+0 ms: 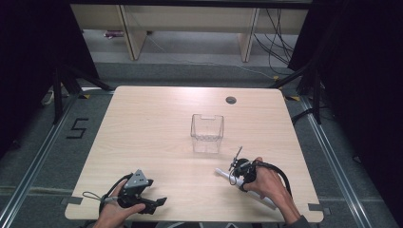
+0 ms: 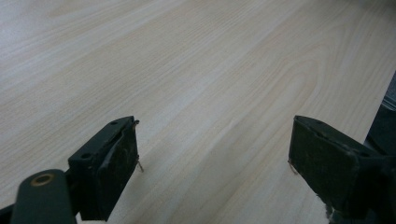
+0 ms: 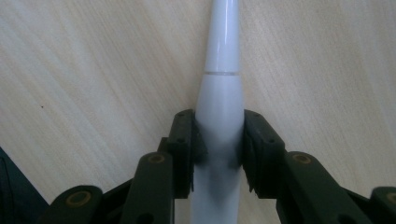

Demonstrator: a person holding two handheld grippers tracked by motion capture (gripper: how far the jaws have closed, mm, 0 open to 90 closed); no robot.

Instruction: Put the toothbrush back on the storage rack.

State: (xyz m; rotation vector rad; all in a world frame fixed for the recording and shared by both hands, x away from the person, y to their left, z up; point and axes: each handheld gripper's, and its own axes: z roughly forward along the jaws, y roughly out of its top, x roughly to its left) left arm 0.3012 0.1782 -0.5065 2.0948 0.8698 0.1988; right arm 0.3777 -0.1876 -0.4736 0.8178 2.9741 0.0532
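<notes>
The right tool (image 1: 236,172) is pinching a white, tapered wand (image 1: 227,175), likely an electric toothbrush handle, that lies flat on the counter (image 1: 157,123) near its front right. In the right gripper view the two jaws press against the wand's (image 3: 219,107) thick body from either side, with the slim neck running straight out ahead of them. So the grasp is across the long axis, and tool and wand point the same way.

From the high view the wand's long axis runs on a diagonal: its narrow end points toward the counter's middle and left, its thick end back toward the front right edge, passing under the person's right hand (image 1: 266,183). The clear bin (image 1: 207,133) stands up-counter from that narrow end, a little to the left of the right tool and apart from it. If the wand is meant for the bin, the move would likely be a lift, then forward and slightly left, tipping it up to go in.

The left tool (image 1: 142,199) rests at the front left with its jaws spread wide and nothing between them; it is well apart from the wand, so the right hand is plainly the nearer one
</notes>
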